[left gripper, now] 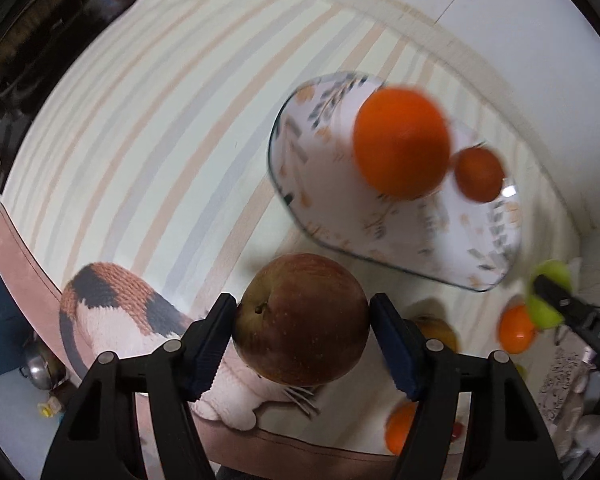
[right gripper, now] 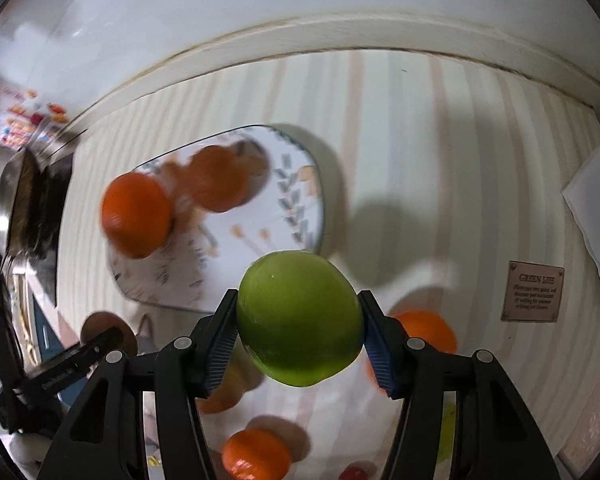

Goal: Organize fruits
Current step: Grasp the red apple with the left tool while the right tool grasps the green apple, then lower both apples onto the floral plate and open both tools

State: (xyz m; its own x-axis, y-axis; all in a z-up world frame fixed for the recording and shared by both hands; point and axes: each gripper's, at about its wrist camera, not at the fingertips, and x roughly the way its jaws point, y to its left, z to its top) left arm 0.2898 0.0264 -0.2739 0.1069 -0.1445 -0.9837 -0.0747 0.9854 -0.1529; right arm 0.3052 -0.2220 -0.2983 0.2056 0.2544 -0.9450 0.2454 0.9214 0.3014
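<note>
My left gripper [left gripper: 303,308] points down over the striped tablecloth, shut on a red apple [left gripper: 302,320] with a pad against each side. My right gripper [right gripper: 298,300] is shut the same way on a green apple [right gripper: 300,318]. A patterned plate [left gripper: 300,152] [right gripper: 260,216] lies on the cloth ahead of both grippers. It holds a large orange [left gripper: 402,142] [right gripper: 136,214] and a smaller one [left gripper: 479,174] [right gripper: 220,184]. In the left wrist view the green apple [left gripper: 550,276] shows at the right edge. The red apple [right gripper: 100,326] shows at the lower left of the right wrist view.
More oranges [right gripper: 424,332] [right gripper: 256,456] [left gripper: 516,328] lie on the cloth below the grippers. A knitted cat-shaped mat [left gripper: 112,312] sits by the table's near edge. There is a brown label patch [right gripper: 534,298] and a white sheet [right gripper: 596,216] at the right, and a wall behind the table.
</note>
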